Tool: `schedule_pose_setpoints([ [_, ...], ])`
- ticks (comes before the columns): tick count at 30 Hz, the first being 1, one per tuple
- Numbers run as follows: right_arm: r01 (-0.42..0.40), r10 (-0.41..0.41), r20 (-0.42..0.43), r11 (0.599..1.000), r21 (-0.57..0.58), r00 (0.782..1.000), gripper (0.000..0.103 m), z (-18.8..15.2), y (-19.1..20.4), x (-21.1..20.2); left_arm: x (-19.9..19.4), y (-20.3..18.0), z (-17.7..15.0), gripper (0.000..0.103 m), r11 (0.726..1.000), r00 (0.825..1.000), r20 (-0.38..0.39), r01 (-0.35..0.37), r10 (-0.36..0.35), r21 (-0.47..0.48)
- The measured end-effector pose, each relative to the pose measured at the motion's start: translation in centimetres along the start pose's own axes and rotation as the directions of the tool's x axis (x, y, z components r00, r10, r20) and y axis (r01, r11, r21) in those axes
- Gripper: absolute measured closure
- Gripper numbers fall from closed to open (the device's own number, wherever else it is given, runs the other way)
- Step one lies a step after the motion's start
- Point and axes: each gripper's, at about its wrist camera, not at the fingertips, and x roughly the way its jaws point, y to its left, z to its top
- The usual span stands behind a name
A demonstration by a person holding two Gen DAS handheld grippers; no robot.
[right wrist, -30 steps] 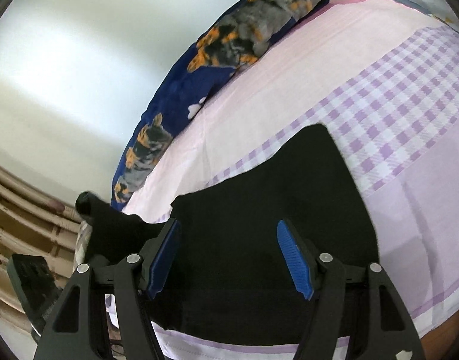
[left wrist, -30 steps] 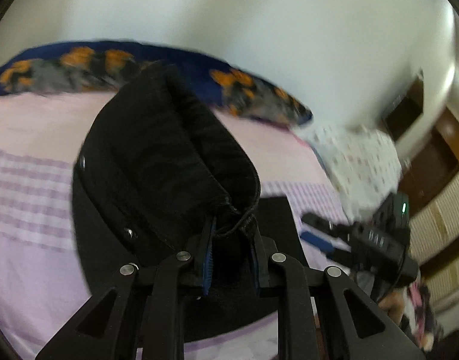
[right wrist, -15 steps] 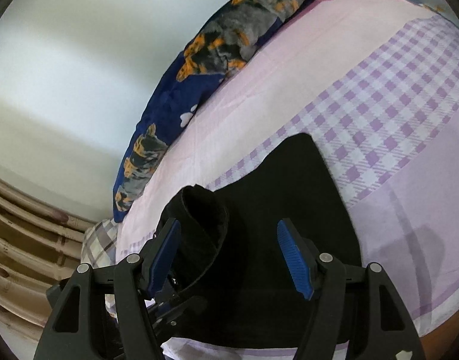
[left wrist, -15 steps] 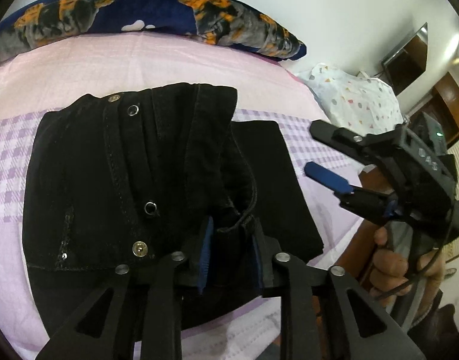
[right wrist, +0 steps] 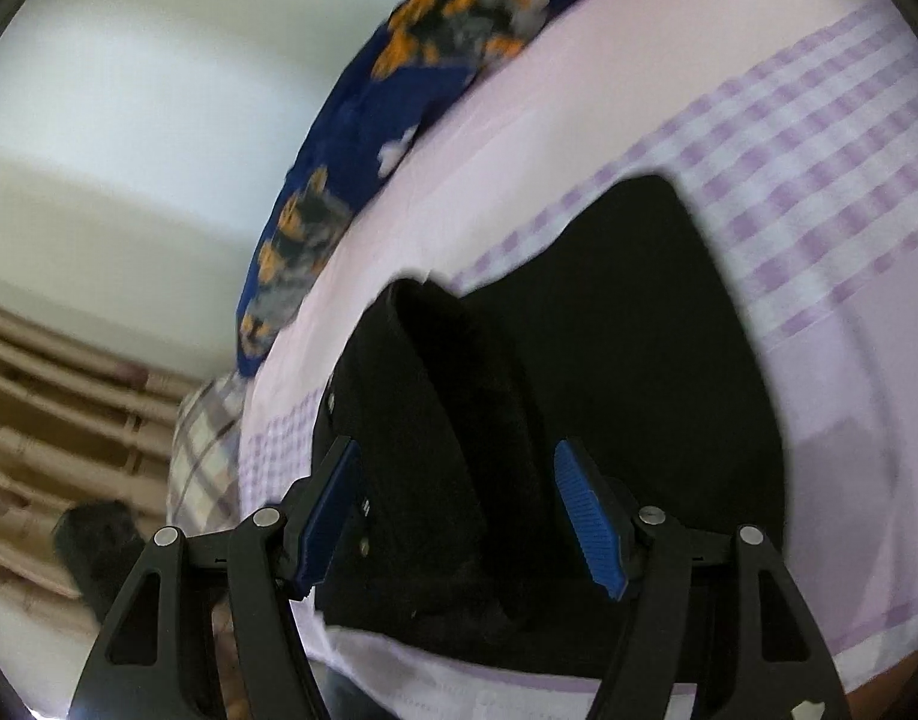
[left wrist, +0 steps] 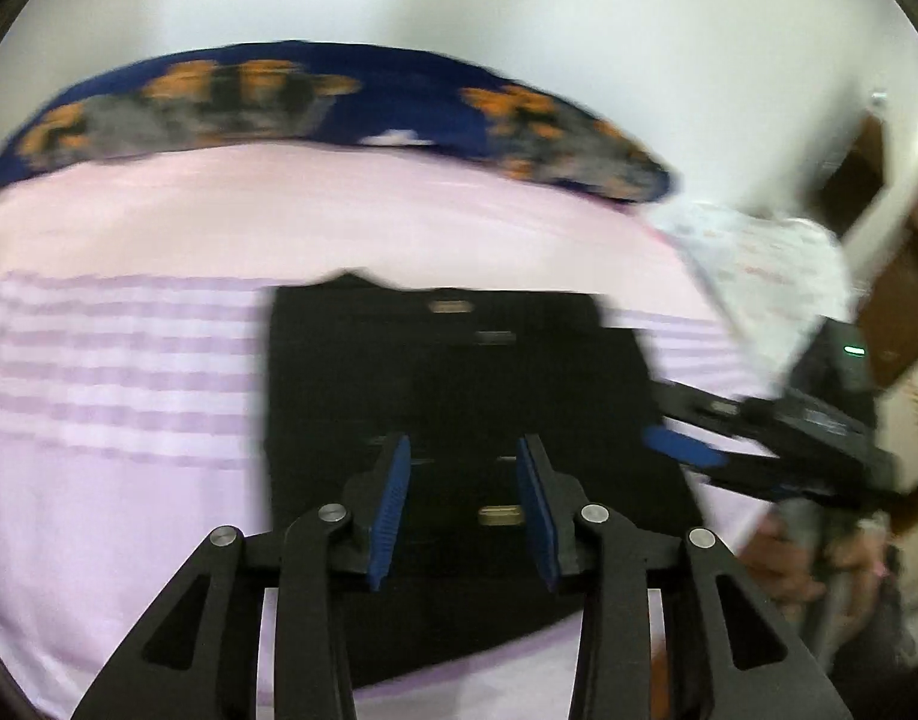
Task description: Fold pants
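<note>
The black pants [left wrist: 459,372] lay folded on the bed [left wrist: 129,480]. The left gripper [left wrist: 462,450] hung over them, jaws opening and gripping nothing; the right gripper's [right wrist: 459,504] jaws stood apart, empty.

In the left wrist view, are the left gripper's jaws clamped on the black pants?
No. The left gripper has its jaws opening, blue pads apart, over the black pants.
</note>
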Motion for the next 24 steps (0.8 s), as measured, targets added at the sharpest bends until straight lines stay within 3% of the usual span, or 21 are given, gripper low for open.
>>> schedule_pose_setpoints([
  [6,0.033,-0.044,-0.088,0.992,-0.123,0.995,0.038,-0.1,-0.1,1.8,-0.6,5.2,-1.6,0.065,0.988,0.993,-0.031,-0.121,0.118,-0.094],
  [14,-0.142,0.108,-0.206,0.977,-0.159,0.973,0.039,0.9,-1.5,3.8,-0.1,8.5,-3.0,0.064,0.965,0.979,-0.083,-0.197,0.185,-0.174],
  [17,-0.185,0.147,-0.227,0.97,-0.157,0.963,0.048,1.7,-1.0,5.5,0.4,8.8,-3.2,0.063,0.96,0.975,-0.103,-0.212,0.195,-0.184],
  [19,-0.186,0.147,-0.234,0.971,-0.153,0.961,0.061,1.9,-0.9,6.3,0.7,8.9,-3.3,0.063,0.958,0.973,-0.112,-0.221,0.203,-0.184],
  [24,-0.179,0.137,-0.249,0.971,-0.157,0.959,0.07,2.4,-0.2,7.9,1.0,9.1,-3.2,0.063,0.953,0.968,-0.125,-0.239,0.218,-0.188],
])
